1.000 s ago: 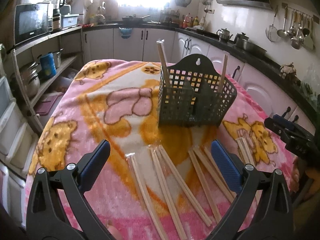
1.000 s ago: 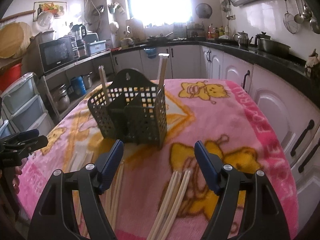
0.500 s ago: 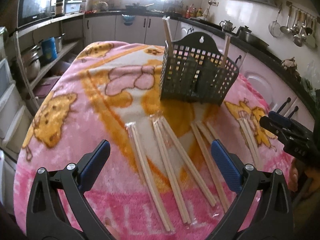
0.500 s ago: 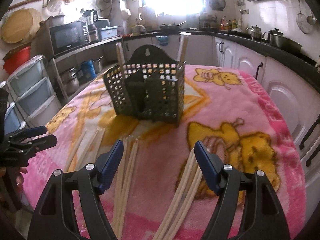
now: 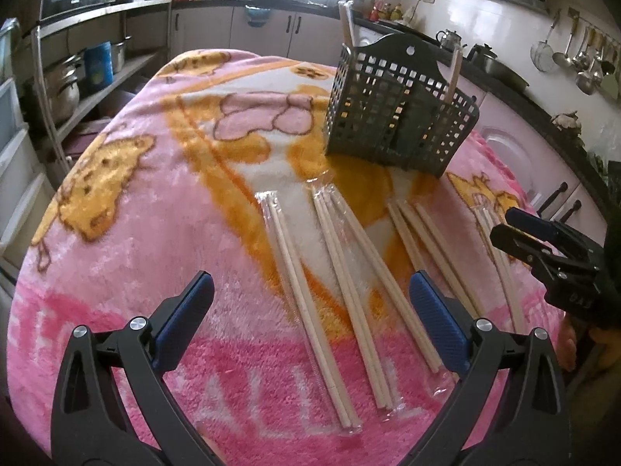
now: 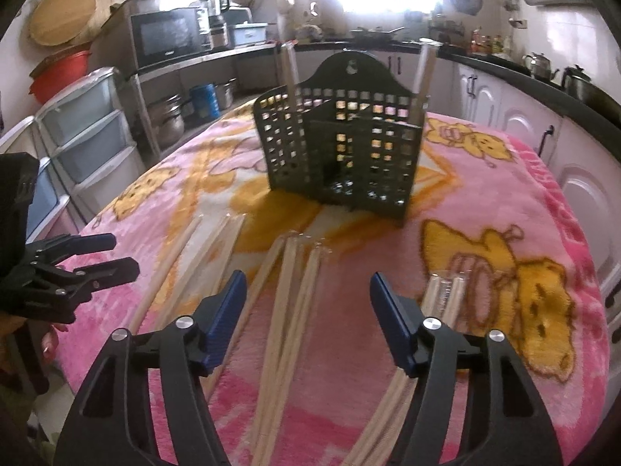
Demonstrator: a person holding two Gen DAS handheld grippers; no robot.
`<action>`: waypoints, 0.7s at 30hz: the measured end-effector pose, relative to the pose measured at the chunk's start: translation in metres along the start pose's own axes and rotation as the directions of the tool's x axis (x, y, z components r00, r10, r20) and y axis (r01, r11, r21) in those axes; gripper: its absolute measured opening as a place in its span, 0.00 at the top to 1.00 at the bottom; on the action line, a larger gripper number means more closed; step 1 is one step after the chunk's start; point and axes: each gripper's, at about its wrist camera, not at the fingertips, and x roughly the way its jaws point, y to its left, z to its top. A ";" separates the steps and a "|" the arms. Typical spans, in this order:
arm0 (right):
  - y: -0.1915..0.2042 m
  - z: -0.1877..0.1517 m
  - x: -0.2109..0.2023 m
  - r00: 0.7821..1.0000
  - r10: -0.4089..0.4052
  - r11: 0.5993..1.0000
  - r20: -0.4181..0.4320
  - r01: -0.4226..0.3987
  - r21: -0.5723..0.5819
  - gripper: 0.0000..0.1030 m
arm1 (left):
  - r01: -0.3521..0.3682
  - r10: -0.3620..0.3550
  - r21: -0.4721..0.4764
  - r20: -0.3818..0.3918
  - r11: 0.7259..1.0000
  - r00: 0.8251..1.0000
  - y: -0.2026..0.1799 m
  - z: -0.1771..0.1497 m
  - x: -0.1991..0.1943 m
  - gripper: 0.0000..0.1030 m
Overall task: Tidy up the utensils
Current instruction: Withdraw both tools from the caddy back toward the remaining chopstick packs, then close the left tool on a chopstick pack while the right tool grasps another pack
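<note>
chopsticks [image 5: 310,303] (wrapped) — beneath left gripper [image 5: 310,303]

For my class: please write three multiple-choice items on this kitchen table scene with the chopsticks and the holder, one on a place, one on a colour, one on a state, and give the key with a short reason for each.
1. Where does the dark utensil basket stand?
A. on the pink blanket, beyond the chopsticks
B. on the kitchen counter
C. on the floor

2. What colour are the pads on the left gripper?
A. red
B. blue
C. white

3. What state is the right gripper in?
A. shut on a chopstick packet
B. shut on the basket rim
C. open, holding nothing

Key:
1 A: the basket sits on the blanket, past the wrapped chopstick pairs lying flat.
2 B: both pads are blue on black arms.
3 C: the jaws stand wide apart above the chopsticks, nothing between them.
</note>
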 end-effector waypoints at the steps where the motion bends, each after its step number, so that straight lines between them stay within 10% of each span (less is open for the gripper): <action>1: 0.001 0.000 0.002 1.000 0.003 1.000 -0.004 -0.003 -0.004 0.42 | 0.001 -0.001 -0.003 -0.007 1.000 1.000 0.002 -0.001 0.002 0.12; 15: 0.018 0.006 0.046 0.990 0.047 0.997 -0.130 -0.056 -0.059 0.79 | 0.050 -0.054 -0.054 -0.080 0.997 0.995 0.014 0.001 0.029 0.72; 21: 0.019 0.016 0.064 0.983 0.046 0.996 -0.179 -0.059 -0.073 0.82 | 0.044 -0.051 -0.070 -0.095 0.997 0.994 0.018 0.010 0.037 0.76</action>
